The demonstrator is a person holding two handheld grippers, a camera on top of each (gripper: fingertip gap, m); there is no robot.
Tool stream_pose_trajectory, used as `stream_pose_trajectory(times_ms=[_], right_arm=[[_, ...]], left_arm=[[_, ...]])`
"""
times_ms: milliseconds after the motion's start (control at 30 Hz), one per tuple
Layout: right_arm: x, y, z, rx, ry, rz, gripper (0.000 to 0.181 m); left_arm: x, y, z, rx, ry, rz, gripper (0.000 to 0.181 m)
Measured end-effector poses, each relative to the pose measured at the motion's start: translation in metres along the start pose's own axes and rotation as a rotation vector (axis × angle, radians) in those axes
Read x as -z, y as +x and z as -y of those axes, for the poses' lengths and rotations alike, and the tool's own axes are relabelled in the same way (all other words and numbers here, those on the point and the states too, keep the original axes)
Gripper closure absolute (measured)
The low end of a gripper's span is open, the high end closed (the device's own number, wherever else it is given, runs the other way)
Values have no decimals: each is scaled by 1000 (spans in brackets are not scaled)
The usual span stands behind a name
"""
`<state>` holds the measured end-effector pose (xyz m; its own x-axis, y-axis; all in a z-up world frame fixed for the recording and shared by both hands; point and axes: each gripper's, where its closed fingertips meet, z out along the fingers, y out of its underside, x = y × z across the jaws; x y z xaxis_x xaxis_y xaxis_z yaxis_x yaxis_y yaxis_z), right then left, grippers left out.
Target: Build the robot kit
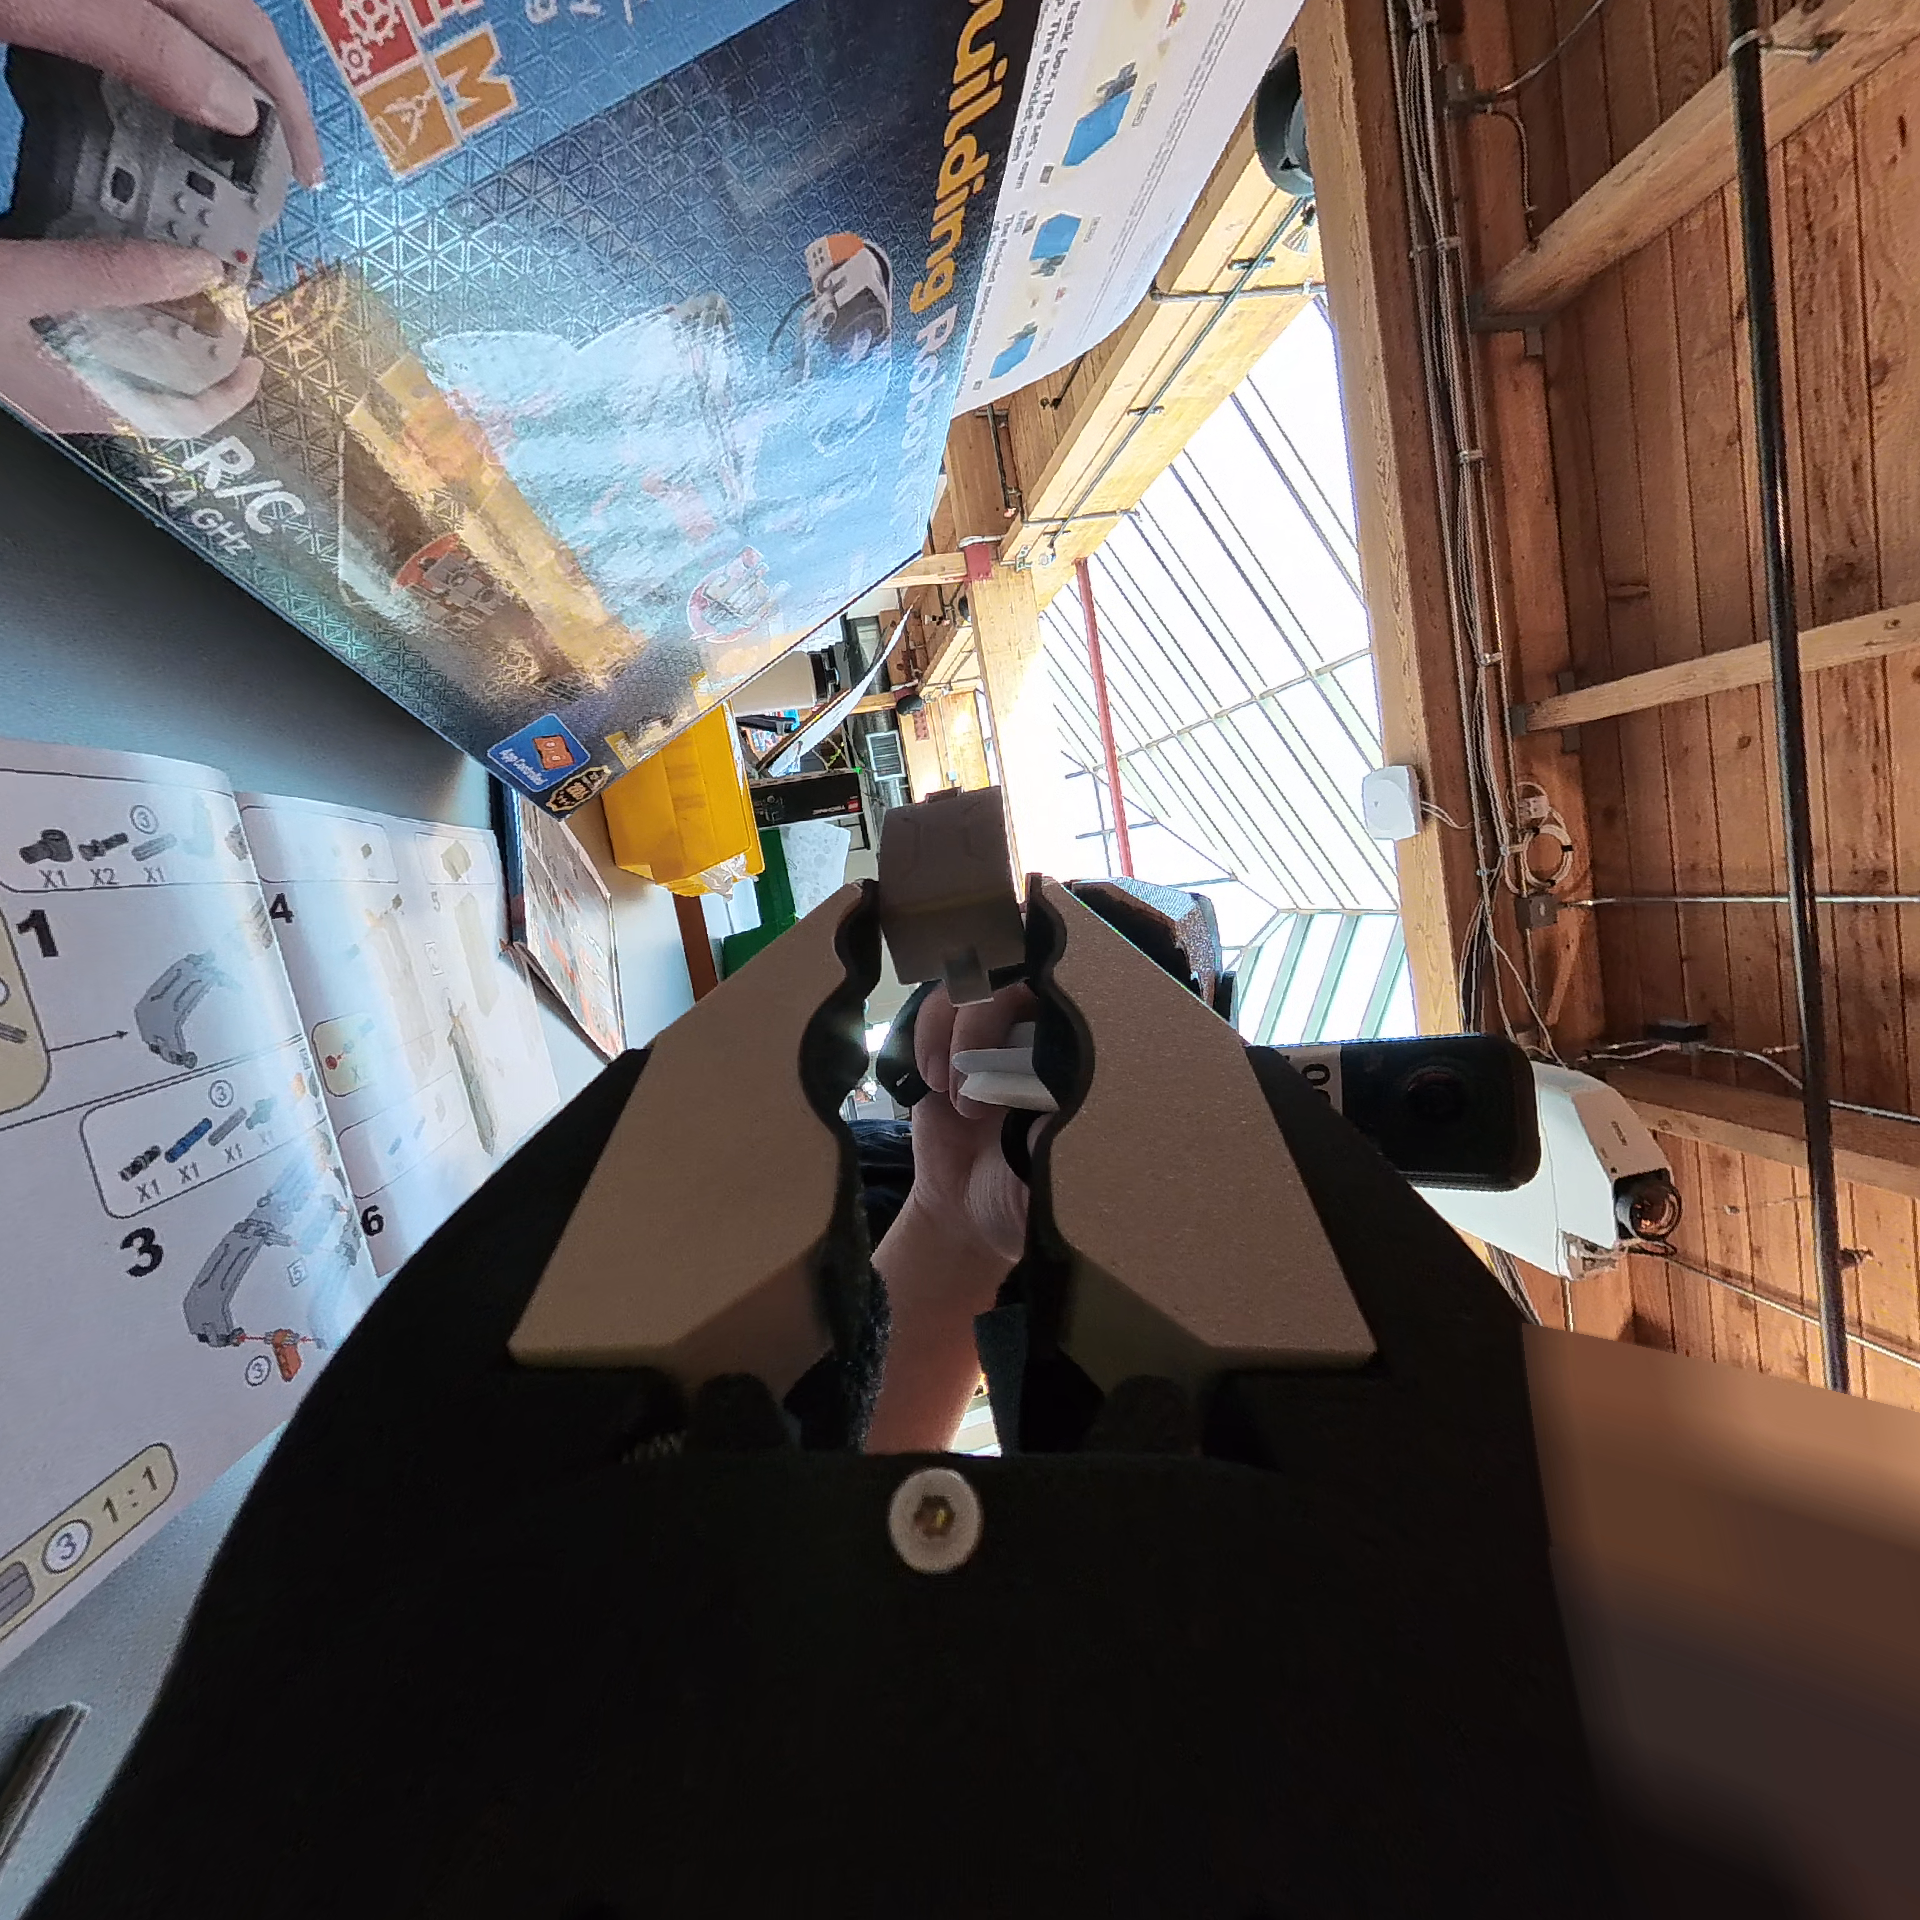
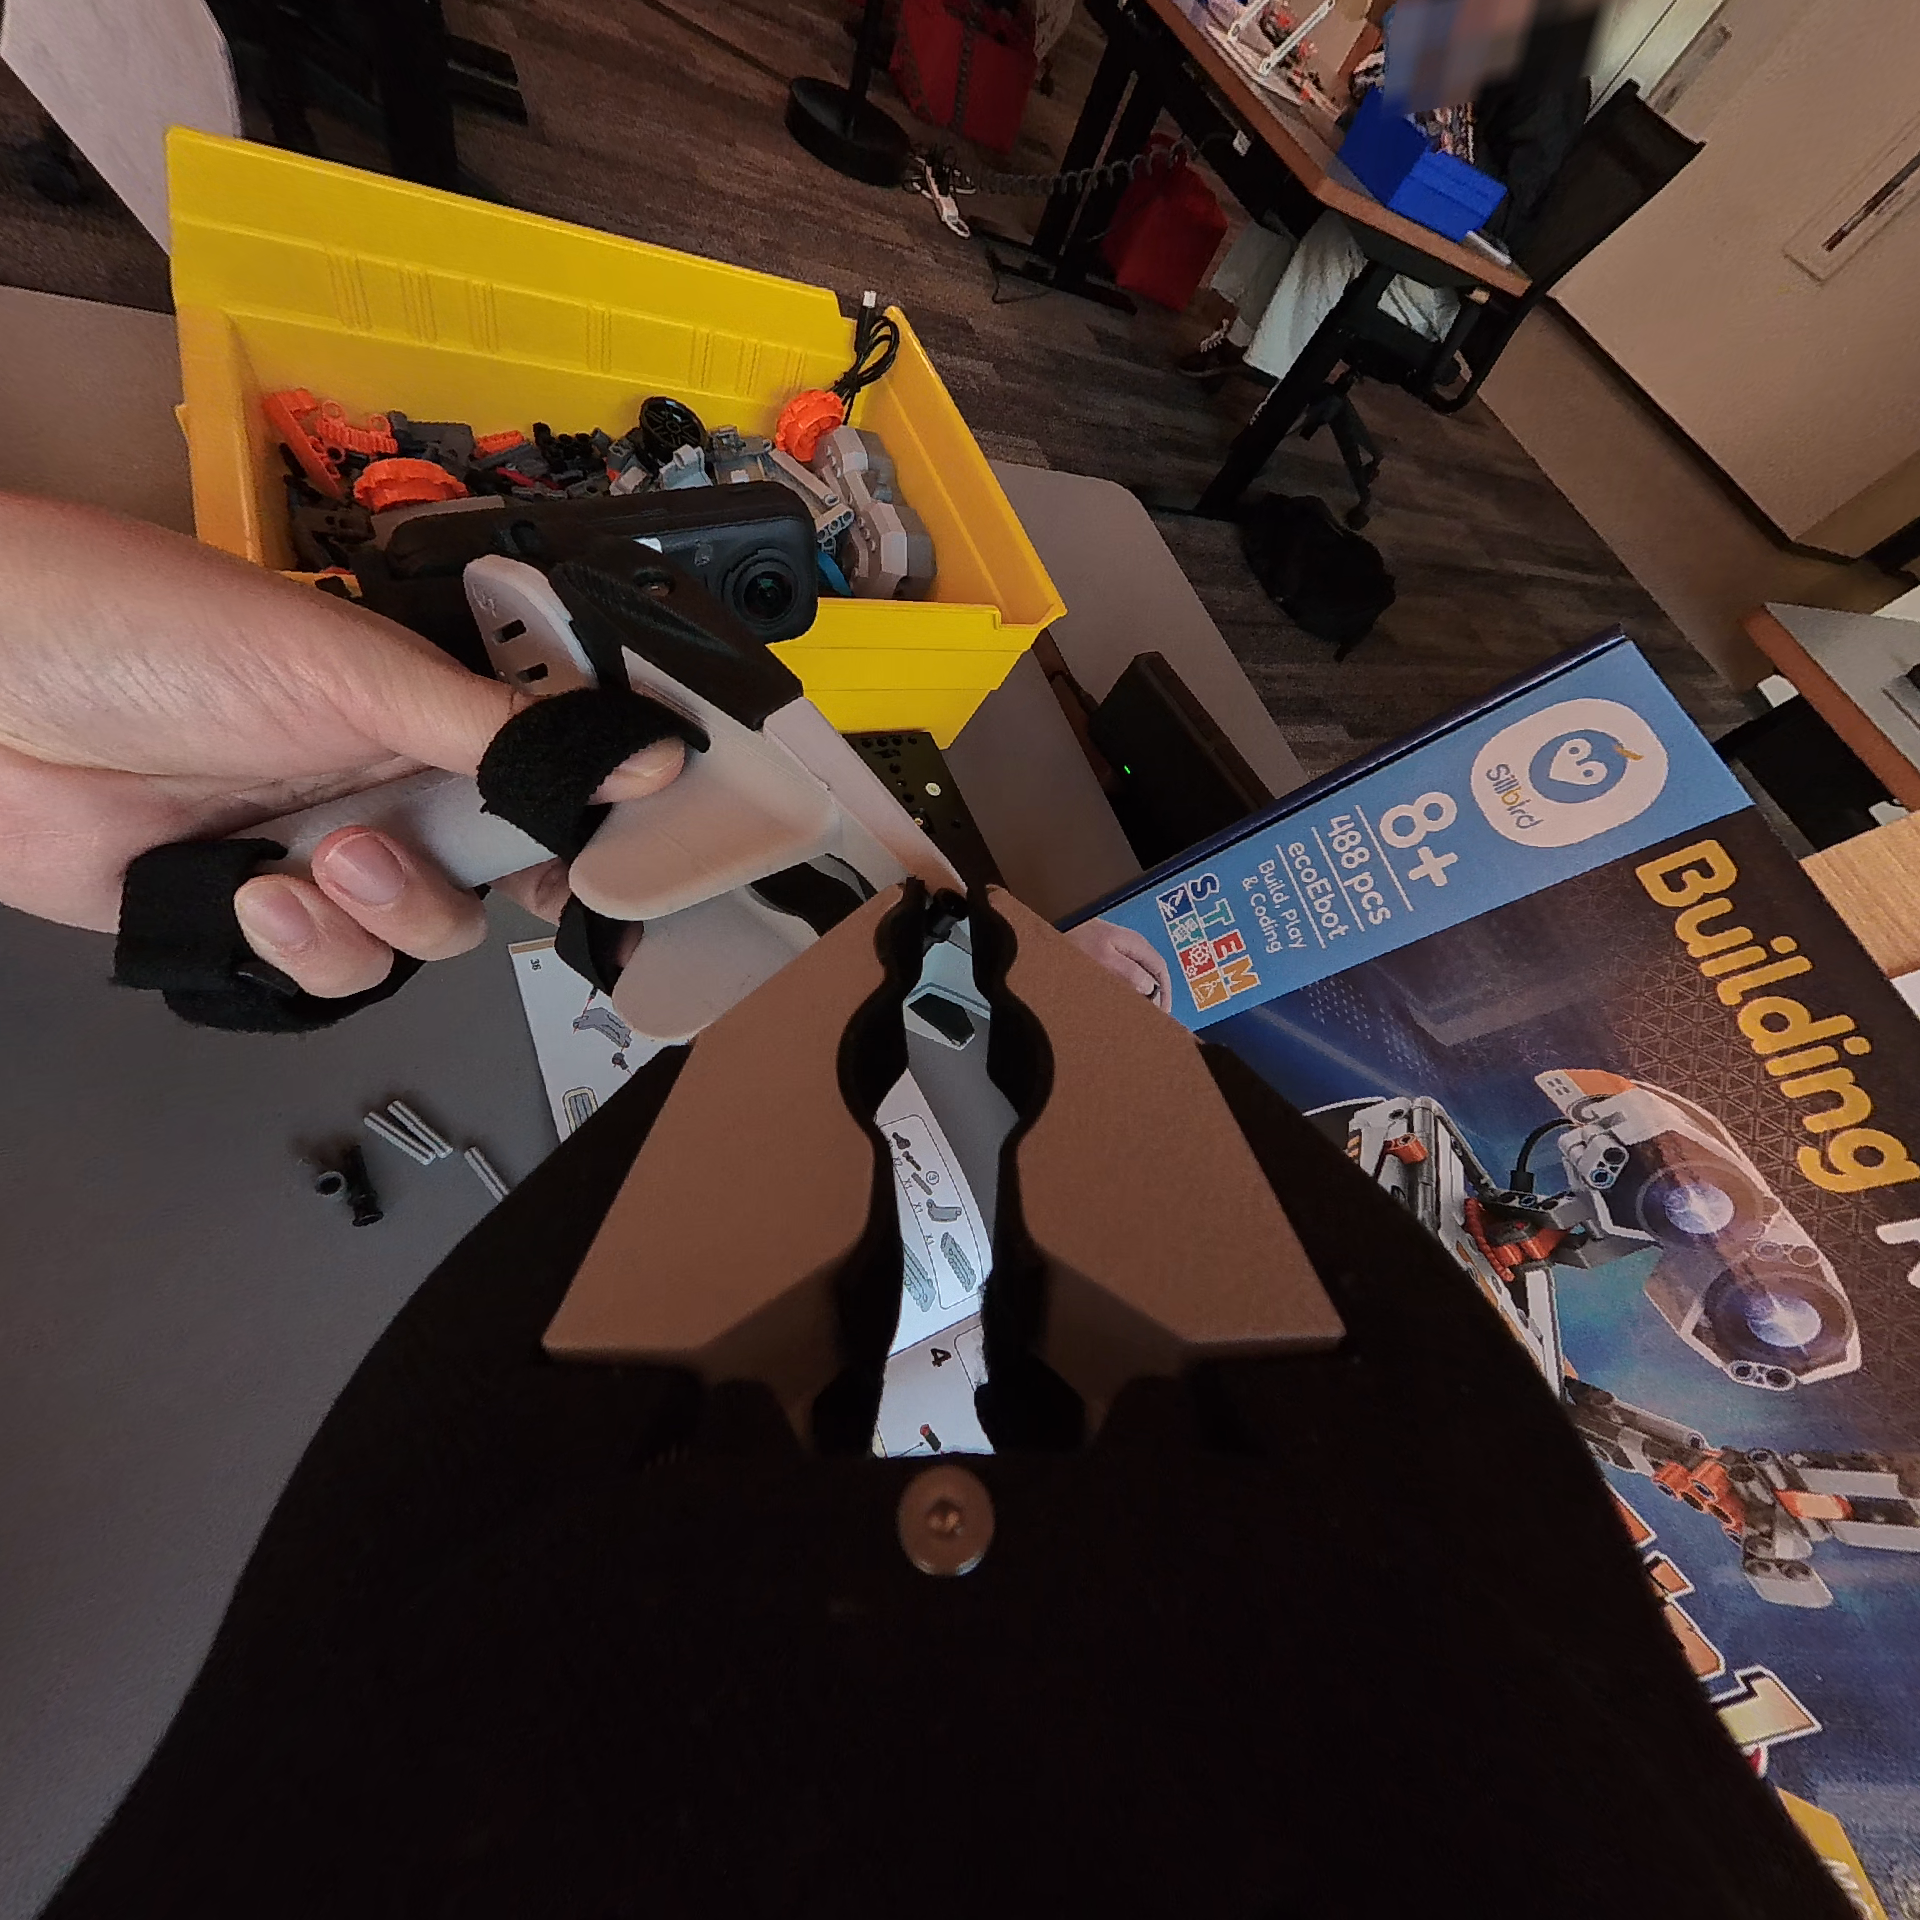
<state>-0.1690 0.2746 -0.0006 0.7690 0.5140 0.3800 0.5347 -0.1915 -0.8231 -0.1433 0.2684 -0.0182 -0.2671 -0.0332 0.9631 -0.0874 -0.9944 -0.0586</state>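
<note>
A grey building piece (image 1: 940, 902) is clamped between the tips of the left gripper (image 1: 951, 935), held up in the air, well above the desk (image 2: 208, 1195). The right gripper (image 2: 948, 906) is nearly closed on what looks like a small dark pin, though it cannot be told for certain, above the open instruction booklet (image 1: 156, 1039). Behind are seen a yellow bin (image 2: 499, 312) of parts, loose pins (image 2: 410, 1132) on the desk, and a printed box (image 2: 1558, 1039) beside.
</note>
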Motion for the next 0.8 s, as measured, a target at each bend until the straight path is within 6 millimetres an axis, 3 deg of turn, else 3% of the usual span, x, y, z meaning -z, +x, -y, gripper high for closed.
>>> stream_pose_trajectory(times_ms=[800], right_arm=[[1, -2, 0, -4, 67, 35, 172]], left_arm=[[0, -1, -1, 24, 21, 1, 156]])
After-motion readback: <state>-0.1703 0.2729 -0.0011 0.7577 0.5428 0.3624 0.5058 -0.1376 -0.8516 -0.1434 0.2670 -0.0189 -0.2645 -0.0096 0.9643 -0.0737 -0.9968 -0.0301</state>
